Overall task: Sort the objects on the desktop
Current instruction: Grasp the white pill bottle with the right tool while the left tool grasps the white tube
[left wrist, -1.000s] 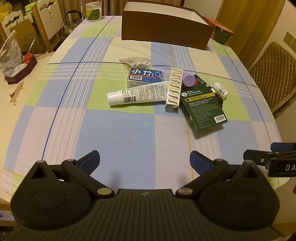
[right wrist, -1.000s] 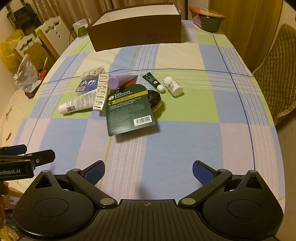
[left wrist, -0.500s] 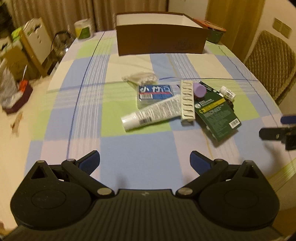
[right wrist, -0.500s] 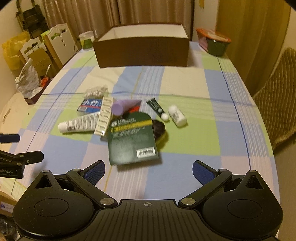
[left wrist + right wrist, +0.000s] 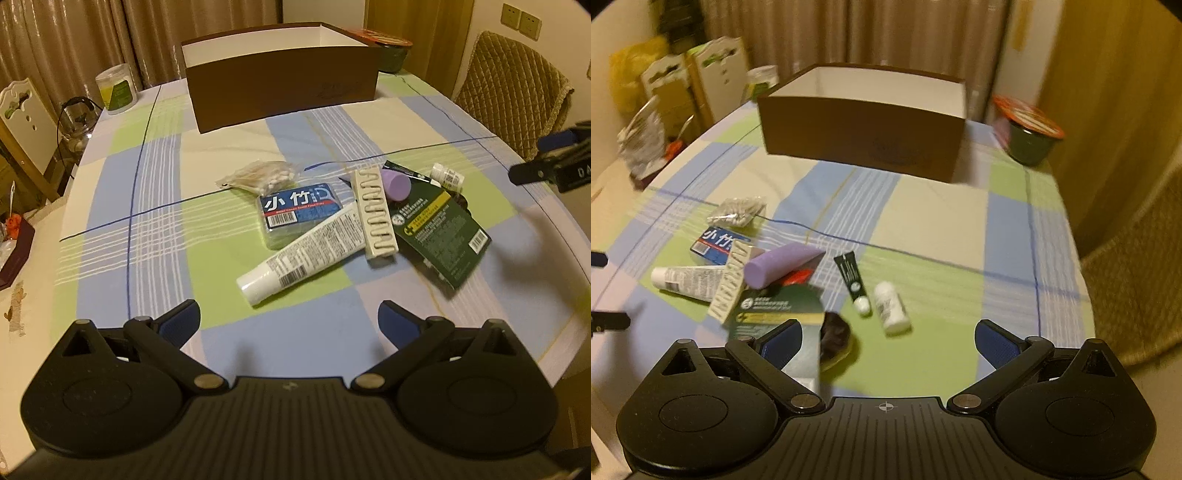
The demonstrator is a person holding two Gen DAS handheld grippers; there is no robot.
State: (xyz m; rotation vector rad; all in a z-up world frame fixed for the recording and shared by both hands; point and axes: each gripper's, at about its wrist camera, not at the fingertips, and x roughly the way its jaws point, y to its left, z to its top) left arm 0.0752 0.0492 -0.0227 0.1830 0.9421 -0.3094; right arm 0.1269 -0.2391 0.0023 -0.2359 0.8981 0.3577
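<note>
Mid-table, toward the right edge, the clutter is sitting heaped: white squeeze tube (image 5: 306,254), blue barcode pack (image 5: 295,210), dark green card pack (image 5: 443,229). I'm hovering left gripper (image 5: 290,321) and right gripper (image 5: 888,338), both spread wide and empty, facing the brown cardboard box (image 5: 284,88) at the far edge, likely the drop point.

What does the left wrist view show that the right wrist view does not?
Only the left wrist view shows the padded chair, the wall sockets and the right gripper from the side.

Only the right wrist view shows the yellow bag and the whole small black tube.

Both show the brown box, white tube, blue pack, purple tube, green card, white bottle, swab bag and plaid cloth.
</note>
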